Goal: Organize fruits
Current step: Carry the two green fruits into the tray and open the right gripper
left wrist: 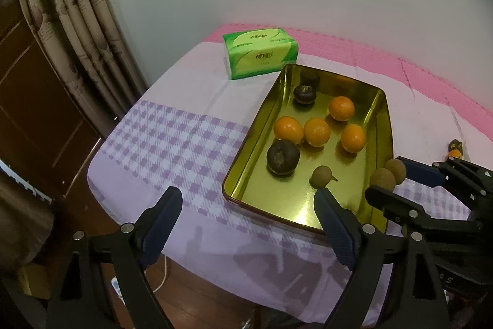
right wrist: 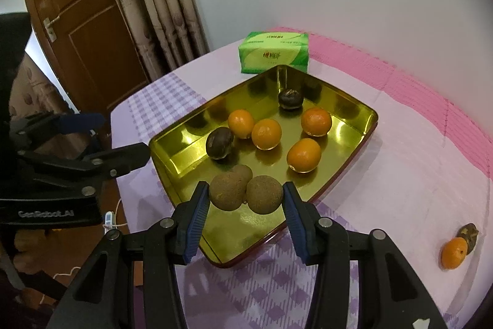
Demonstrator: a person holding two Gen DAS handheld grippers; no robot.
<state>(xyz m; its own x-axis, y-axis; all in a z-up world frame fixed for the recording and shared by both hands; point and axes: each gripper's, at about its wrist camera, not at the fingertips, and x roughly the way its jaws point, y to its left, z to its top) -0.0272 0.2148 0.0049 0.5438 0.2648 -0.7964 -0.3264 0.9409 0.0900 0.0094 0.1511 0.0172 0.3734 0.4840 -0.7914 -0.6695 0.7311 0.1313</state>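
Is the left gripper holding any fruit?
No. The left gripper has its jaws wide apart with nothing between them, at the gold tray's near edge.

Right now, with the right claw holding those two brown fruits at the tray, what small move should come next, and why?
Probably lower a little and open. The right claw is shut on the pair of brown fruits, already above the near corner of the gold tray, where one like fruit lies. The left claw is open and empty.
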